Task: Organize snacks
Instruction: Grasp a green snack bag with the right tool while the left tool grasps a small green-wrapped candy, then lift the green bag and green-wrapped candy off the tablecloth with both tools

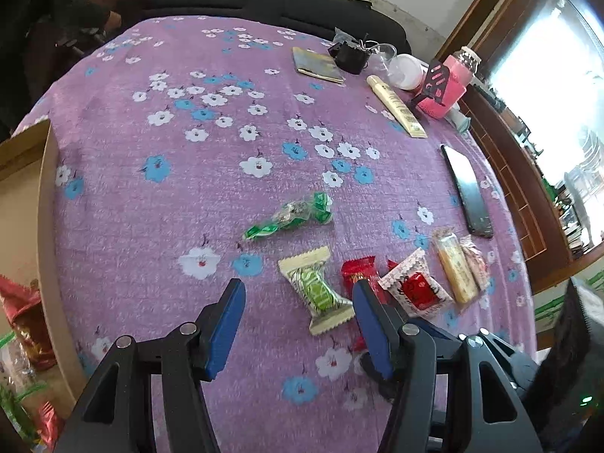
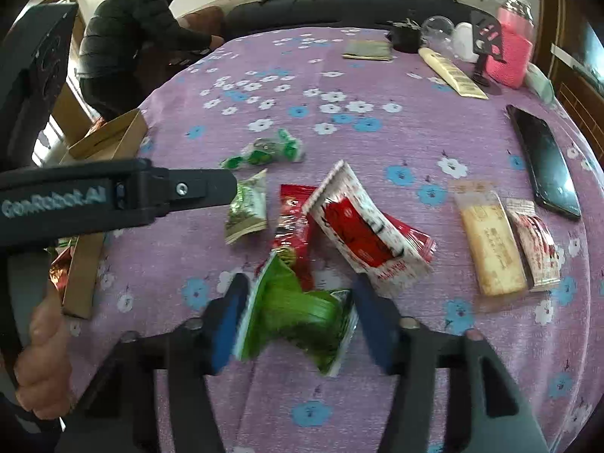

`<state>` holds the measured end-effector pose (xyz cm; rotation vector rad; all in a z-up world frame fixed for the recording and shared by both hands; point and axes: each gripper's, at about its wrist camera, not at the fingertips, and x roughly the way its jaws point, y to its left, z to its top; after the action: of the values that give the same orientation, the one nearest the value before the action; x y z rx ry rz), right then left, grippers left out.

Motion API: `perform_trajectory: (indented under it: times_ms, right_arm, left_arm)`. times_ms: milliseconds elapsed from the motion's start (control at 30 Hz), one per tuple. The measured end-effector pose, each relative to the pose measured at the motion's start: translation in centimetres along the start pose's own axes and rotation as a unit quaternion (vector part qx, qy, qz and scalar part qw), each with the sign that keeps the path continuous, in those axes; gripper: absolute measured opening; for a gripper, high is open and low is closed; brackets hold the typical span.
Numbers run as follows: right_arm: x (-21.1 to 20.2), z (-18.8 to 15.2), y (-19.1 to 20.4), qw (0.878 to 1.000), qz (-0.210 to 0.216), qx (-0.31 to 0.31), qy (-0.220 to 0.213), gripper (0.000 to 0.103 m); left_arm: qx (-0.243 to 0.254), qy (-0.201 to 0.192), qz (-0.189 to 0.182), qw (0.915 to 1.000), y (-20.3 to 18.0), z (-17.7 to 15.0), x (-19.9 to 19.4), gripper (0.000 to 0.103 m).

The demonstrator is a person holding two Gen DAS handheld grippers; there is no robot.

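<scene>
Pinching a green packet [image 2: 298, 317] between the right gripper [image 2: 298, 321] fingers, left gripper [image 1: 298, 302] spreading empty just short of a wafer [image 1: 317, 290], likely mid-transfer, next needing carrying to the box [image 2: 113, 139].

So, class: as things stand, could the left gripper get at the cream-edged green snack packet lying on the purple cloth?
Probably yes. The left gripper is open and empty, and the cream-edged green packet lies flat just ahead between its fingers, uncovered. A red packet close beside it might get nudged.

A table under a purple flowered cloth [image 1: 211, 196] bears scattered snack packets [image 1: 317, 288], a phone [image 1: 468, 192] and a cardboard box [image 2: 113, 136].
</scene>
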<state>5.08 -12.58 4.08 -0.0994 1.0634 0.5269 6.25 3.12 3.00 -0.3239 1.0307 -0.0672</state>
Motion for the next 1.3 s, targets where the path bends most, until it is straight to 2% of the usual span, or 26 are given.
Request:
perform_trajectory:
  times_ms: [167, 367, 467, 567, 600, 967, 1300]
  right_arm:
    - [-0.3, 0.5, -1.8, 0.999, 0.005, 0.043, -0.003, 0.033]
    - [-0.8, 0.7, -5.2, 0.992, 0.017, 0.127, -0.011, 0.033]
    - [-0.9, 0.7, -5.6, 0.989, 0.022, 0.143, -0.013, 0.033]
    - [-0.9, 0.7, -5.6, 0.989, 0.025, 0.143, -0.014, 0.033]
    - [-0.9, 0.8, -5.6, 0.989, 0.026, 0.143, -0.015, 0.033]
    - [-1.0, 0.9, -4.2, 0.992, 0.048, 0.115, -0.023, 0.033]
    - [-0.8, 0.8, -3.4, 0.994, 0.053, 0.097, -0.027, 0.033]
  left_arm:
    - [0.014, -0.003, 0.01, 0.9998, -0.5, 0.0, 1.2, 0.062]
    - [0.049, -0.013, 0.021, 0.9985, -1.7, -0.3, 2.5, 0.062]
    - [0.073, -0.03, 0.024, 0.9966, -2.5, -0.6, 2.6, 0.061]
    - [0.09, -0.035, 0.043, 0.9944, -2.7, -0.9, 3.0, 0.032]
    - [0.097, -0.039, 0.052, 0.9932, -2.6, -1.0, 2.9, 0.029]
    - [0.073, -0.041, 0.035, 0.9959, -0.6, -1.9, 1.5, 0.028]
    - [0.1, -0.077, 0.063, 0.99, -1.6, -2.4, 0.6, 0.028]
